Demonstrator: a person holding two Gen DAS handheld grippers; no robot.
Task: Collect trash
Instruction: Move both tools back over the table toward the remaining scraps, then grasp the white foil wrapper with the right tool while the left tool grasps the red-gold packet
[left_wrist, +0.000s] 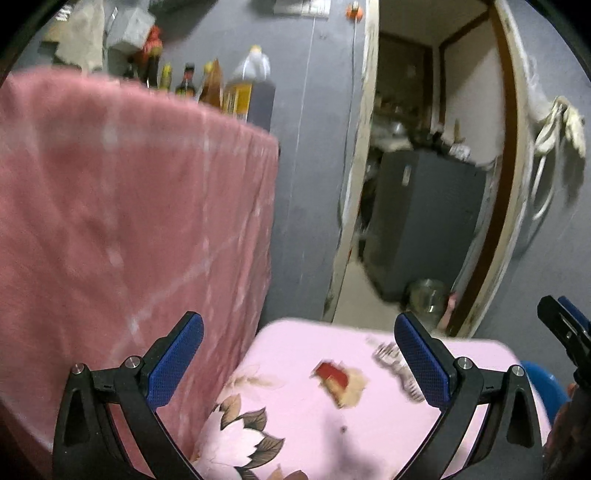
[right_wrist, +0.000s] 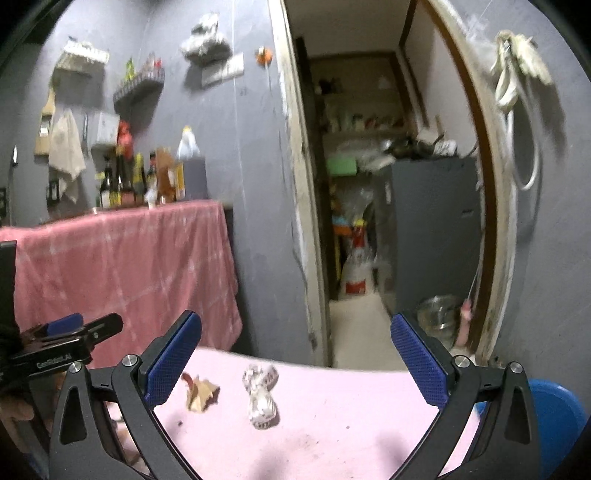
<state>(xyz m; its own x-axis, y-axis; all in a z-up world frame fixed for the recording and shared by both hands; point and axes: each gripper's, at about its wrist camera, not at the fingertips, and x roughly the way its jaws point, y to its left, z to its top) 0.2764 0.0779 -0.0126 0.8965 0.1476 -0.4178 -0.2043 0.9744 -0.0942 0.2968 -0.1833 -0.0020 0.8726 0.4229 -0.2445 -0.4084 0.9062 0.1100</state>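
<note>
A small table with a pink floral cloth (left_wrist: 369, 424) (right_wrist: 351, 406) lies below both grippers. On it lie a crumpled brown and red wrapper (left_wrist: 338, 380) (right_wrist: 199, 395) and a crumpled white wrapper (right_wrist: 260, 397), partly hidden behind the right finger in the left wrist view (left_wrist: 397, 363). My left gripper (left_wrist: 299, 362) is open and empty above the cloth, near the brown wrapper. My right gripper (right_wrist: 295, 362) is open and empty above the white wrapper. The right gripper's tip shows at the left view's right edge (left_wrist: 565, 325); the left gripper shows at the right view's left edge (right_wrist: 74, 332).
A counter draped in a pink-red cloth (left_wrist: 129, 221) (right_wrist: 122, 266) stands at the left, with several bottles (right_wrist: 147, 177) on top. A blue bin (right_wrist: 554, 417) sits at the right beside the table. An open doorway (right_wrist: 369, 221) leads to a cluttered storeroom with a grey cabinet (left_wrist: 424, 221).
</note>
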